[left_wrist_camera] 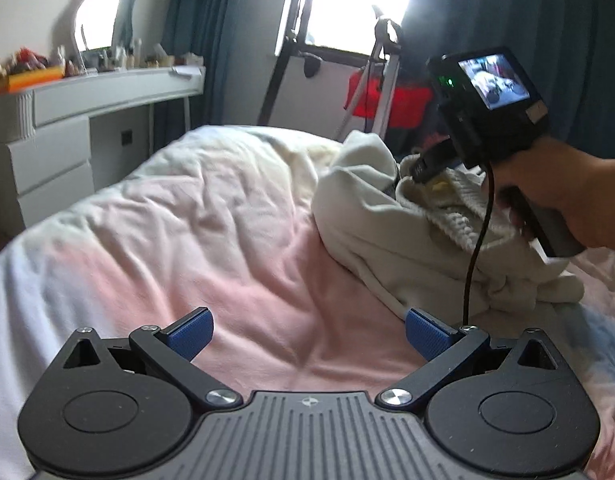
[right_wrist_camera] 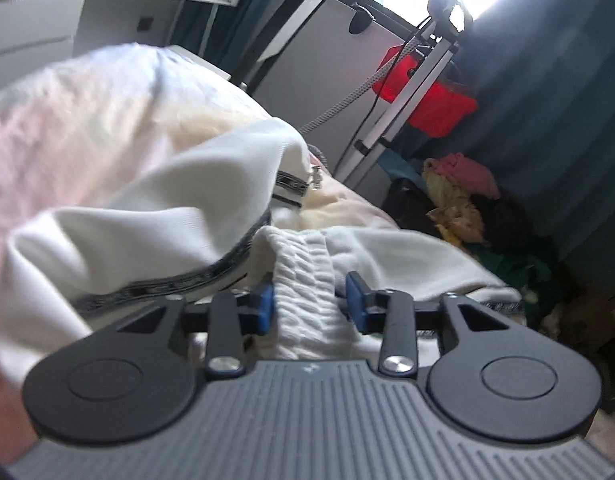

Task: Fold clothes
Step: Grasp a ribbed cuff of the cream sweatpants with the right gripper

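Observation:
A heap of white clothes (left_wrist_camera: 391, 220) lies on the right side of the pink bed cover (left_wrist_camera: 211, 240). My left gripper (left_wrist_camera: 307, 332) is open and empty, low over the cover, left of the heap. The right gripper (left_wrist_camera: 423, 168), held in a hand, reaches into the top of the heap. In the right wrist view my right gripper (right_wrist_camera: 310, 302) has its blue pads on either side of a white ribbed knit band (right_wrist_camera: 307, 288) and appears shut on it. A white garment with a dark patterned trim (right_wrist_camera: 147, 216) lies just to its left.
A white dresser (left_wrist_camera: 67, 128) with small items stands at the back left. A tripod (left_wrist_camera: 383, 80) and a red bag (left_wrist_camera: 407, 104) stand beyond the bed by dark curtains. A pile of coloured clothes (right_wrist_camera: 467, 196) lies on the floor to the right.

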{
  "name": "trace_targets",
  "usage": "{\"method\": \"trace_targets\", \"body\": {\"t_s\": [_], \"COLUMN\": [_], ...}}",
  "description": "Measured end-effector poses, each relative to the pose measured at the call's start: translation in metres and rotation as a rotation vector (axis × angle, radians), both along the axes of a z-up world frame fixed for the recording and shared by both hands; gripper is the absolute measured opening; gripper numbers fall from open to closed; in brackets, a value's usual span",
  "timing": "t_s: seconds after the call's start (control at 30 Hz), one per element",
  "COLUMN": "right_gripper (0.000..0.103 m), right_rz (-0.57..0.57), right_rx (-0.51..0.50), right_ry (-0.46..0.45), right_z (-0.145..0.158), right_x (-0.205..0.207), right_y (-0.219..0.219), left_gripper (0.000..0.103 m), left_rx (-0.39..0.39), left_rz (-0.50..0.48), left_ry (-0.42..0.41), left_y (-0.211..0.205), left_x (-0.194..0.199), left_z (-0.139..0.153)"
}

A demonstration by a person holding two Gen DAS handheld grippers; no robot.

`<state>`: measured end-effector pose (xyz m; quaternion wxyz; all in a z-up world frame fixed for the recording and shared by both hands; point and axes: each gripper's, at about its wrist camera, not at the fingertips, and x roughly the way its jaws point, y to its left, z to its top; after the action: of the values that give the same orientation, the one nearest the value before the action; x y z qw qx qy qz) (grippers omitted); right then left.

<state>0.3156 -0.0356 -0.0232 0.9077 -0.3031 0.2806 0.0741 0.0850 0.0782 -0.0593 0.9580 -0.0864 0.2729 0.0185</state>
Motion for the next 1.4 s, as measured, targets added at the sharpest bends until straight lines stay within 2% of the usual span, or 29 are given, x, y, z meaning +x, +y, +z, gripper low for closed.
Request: {"method": "trace_targets", "body": {"t_s": [0.03, 0.07, 0.17, 0.33, 0.47, 0.57, 0.7, 0.83, 0.9, 1.03, 1.13, 1.2, 1.3, 1.4], "right_gripper": [0.016, 0.013, 0.010, 0.009, 0.009, 0.009, 0.009, 0.009, 0.009, 0.009, 0.010, 0.010, 0.011, 0.012], "right_rz": [-0.007, -0.021, -0.026, -0.073, -0.143, -0.193, -0.251, -0.311, -0.338, -0.410, -0.442, -0.455, -0.457, -0.450], "right_rx": [-0.009, -0.016, 0.001, 0.109, 0.264, 0.355, 0.446, 0.523, 0.546, 0.608, 0.722, 0.779, 0.790, 0.757], "right_ry": [-0.024, -0.059, -0.149, -0.311, -0.424, -0.445, -0.426, -0.354, -0.295, -0.146, -0.053, 0.002, 0.036, 0.057], "right_z": [0.002, 0.007, 0.031, 0.091, 0.133, 0.142, 0.136, 0.109, 0.089, 0.055, 0.050, 0.047, 0.045, 0.038], "right_x": [0.000, -0.003, -0.025, -0.091, -0.168, -0.220, -0.283, -0.329, -0.344, -0.351, -0.347, -0.345, -0.344, -0.346], "right_y": [0.000, -0.001, -0.010, -0.057, -0.118, -0.159, -0.204, -0.237, -0.249, -0.268, -0.285, -0.293, -0.297, -0.297], "left_gripper": [0.103, 0.103, 0.103, 0.103, 0.103, 0.103, 0.103, 0.103, 0.103, 0.103, 0.103, 0.103, 0.103, 0.103], "left_rx": [0.001, 0.003, -0.003, 0.007, 0.025, 0.002, 0.011, 0.036, 0.073, 0.116, 0.143, 0.191, 0.277, 0.374], "left_rz": [0.003, 0.006, 0.019, 0.023, -0.002, -0.029, -0.051, -0.085, -0.104, -0.123, -0.134, -0.144, -0.160, -0.201], "left_ry": [-0.002, -0.004, -0.004, -0.042, -0.033, -0.005, -0.036, -0.067, -0.077, -0.068, -0.068, -0.070, -0.068, -0.068], "left_y": [0.000, 0.000, 0.001, -0.008, -0.023, -0.034, -0.040, -0.048, -0.057, -0.074, -0.088, -0.100, -0.120, -0.139], "left_x": [0.001, 0.001, 0.002, -0.004, -0.007, -0.008, -0.024, -0.047, -0.056, -0.072, -0.082, -0.086, -0.089, -0.093], "left_z": [-0.001, -0.003, -0.004, 0.005, 0.002, -0.005, -0.002, 0.008, 0.014, 0.026, 0.034, 0.034, 0.030, 0.022]}}
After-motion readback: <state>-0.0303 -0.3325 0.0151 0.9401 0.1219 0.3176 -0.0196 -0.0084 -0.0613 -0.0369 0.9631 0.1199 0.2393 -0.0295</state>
